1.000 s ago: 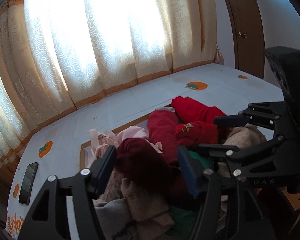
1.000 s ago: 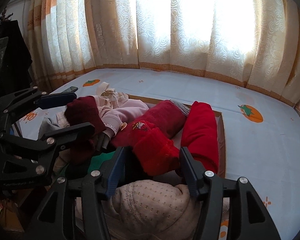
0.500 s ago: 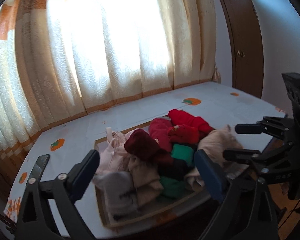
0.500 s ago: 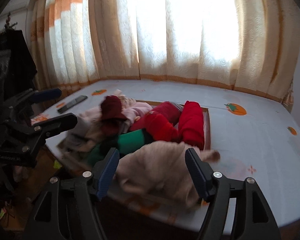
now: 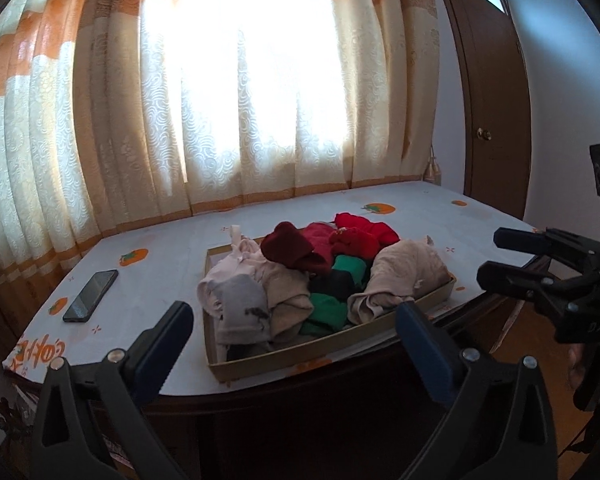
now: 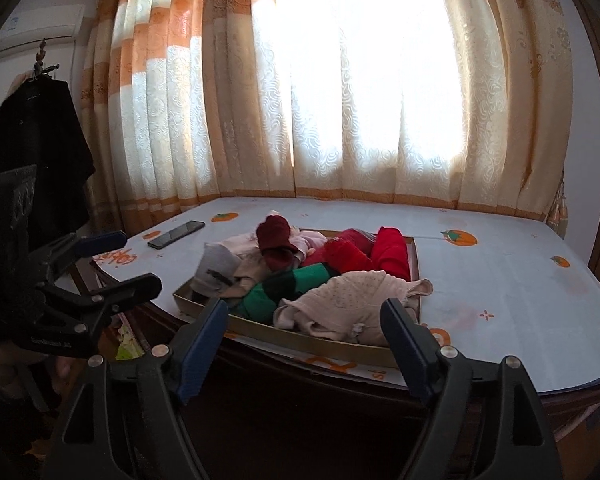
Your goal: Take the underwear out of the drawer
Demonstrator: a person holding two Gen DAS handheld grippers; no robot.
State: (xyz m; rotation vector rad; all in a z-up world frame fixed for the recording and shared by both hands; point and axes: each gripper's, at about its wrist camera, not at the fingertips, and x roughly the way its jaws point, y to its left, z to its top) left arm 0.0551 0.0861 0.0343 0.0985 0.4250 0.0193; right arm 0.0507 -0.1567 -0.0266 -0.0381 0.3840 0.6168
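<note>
One shallow drawer [image 5: 332, 346] is sitting on the bed, heaped with underwear [image 5: 400, 276]. Two grippers, left gripper [image 5: 296, 332] and right gripper [image 6: 304, 330], are hanging released, jaws just widening, holding nothing.

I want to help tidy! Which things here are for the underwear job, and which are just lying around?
For the job:
- drawer
- pile of clothes
- left gripper, jaws open
- right gripper, jaws open

Just lying about:
- phone
- black coat
- curtains
</note>
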